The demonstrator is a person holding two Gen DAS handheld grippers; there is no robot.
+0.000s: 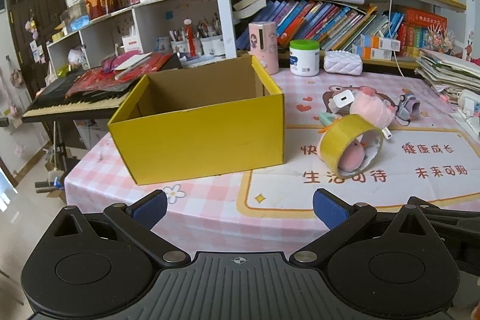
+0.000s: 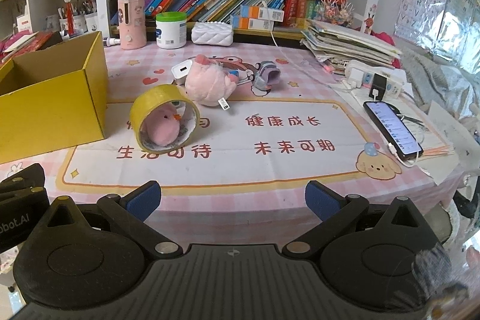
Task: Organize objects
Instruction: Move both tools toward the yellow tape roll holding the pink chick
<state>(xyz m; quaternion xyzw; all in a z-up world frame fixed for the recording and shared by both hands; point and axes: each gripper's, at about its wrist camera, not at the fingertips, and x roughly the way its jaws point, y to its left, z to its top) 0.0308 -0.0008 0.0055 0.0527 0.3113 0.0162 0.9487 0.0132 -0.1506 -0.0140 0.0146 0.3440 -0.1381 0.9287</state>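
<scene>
An open yellow cardboard box (image 1: 198,137) (image 2: 51,113) stands on the pink checked table, its inside bare as far as I see. Right of it a yellow tape roll (image 1: 349,146) (image 2: 165,122) stands on edge with a small pink chick toy (image 2: 163,126) inside its ring. Behind the roll lie a pink plush (image 2: 207,84) (image 1: 372,110), a white charger (image 2: 181,71) (image 1: 342,99) and a small purple toy (image 2: 267,77) (image 1: 408,107). My left gripper (image 1: 240,209) is open near the table's front edge, before the box. My right gripper (image 2: 232,200) is open too, nothing between its fingers.
A phone (image 2: 393,128) on a cable and a power strip (image 2: 375,80) lie at the right. A stack of books (image 2: 351,47), a green-lidded tub (image 2: 171,30), a pink bottle (image 2: 132,23) and a white pouch (image 2: 213,33) line the back. A keyboard (image 1: 75,101) stands left of the table.
</scene>
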